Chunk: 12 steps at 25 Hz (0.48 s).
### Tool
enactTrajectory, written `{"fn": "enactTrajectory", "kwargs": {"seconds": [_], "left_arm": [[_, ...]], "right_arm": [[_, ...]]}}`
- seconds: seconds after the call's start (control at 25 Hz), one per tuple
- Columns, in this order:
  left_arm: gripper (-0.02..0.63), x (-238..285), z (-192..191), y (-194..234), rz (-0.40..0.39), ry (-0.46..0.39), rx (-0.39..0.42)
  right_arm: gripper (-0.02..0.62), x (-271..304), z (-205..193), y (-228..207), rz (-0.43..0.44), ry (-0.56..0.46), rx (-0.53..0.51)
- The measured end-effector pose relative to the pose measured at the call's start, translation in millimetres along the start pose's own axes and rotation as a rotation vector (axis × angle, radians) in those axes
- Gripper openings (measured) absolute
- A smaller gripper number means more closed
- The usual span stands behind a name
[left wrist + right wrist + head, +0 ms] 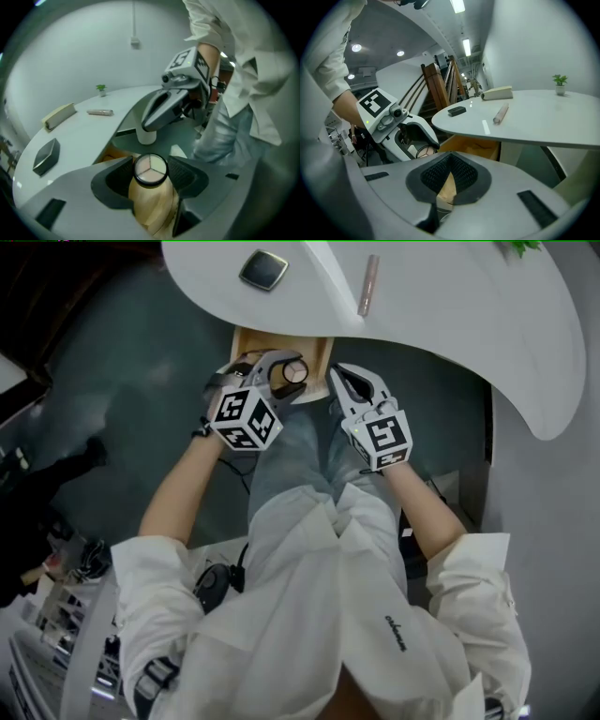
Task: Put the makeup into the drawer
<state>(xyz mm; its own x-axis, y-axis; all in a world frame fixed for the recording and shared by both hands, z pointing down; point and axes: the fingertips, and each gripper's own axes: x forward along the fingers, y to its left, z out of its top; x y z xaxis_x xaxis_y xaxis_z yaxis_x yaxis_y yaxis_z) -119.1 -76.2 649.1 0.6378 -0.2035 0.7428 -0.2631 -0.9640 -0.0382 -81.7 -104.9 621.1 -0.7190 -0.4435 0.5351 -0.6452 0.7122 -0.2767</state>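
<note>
Now holds a round compact (150,168) in the left gripper (287,370), both pads pressed on its black rim, three pale colour pans visible on its face. Hangs just over the open wooden drawer (476,146), sticking out from under the white table (450,315). Cannot tell from any view whether touching the drawer's wood or apart from it.

Carries nothing in the right gripper (337,381): fingers (461,174) closed together at the tips, only a narrow wedge of drawer wood seen between the ribbed pads. Stands just beside the left gripper, at its right in the head view, both pointing toward the drawer.

On the table top, well apart from both grippers: a dark square compact (263,270), a slim pinkish tube (368,284) lying flat, a beige roll-like thing (58,116) near the far edge, and a small green plant (559,80). Beside the tube, a short white strip (486,127).

Under the grippers in the head view, grey-blue trousers (291,460) and a white shirt (328,615) of the person, bare forearms (178,493) reaching to both grippers.
</note>
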Motion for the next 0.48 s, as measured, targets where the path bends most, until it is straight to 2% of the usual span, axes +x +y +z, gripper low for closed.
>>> {"fn": "enactTrajectory", "kwargs": {"seconds": [0.12, 0.48], "left_arm": [[0.245, 22, -22, -11, -0.097, 0.057, 0.126], [0.245, 64, -64, -20, -0.259, 0.183, 0.293]], "right_arm": [[0.017, 13, -18, -2, 0.015, 0.035, -0.031], [0.017, 48, -51, -1, 0.078, 0.127, -0.072]]}}
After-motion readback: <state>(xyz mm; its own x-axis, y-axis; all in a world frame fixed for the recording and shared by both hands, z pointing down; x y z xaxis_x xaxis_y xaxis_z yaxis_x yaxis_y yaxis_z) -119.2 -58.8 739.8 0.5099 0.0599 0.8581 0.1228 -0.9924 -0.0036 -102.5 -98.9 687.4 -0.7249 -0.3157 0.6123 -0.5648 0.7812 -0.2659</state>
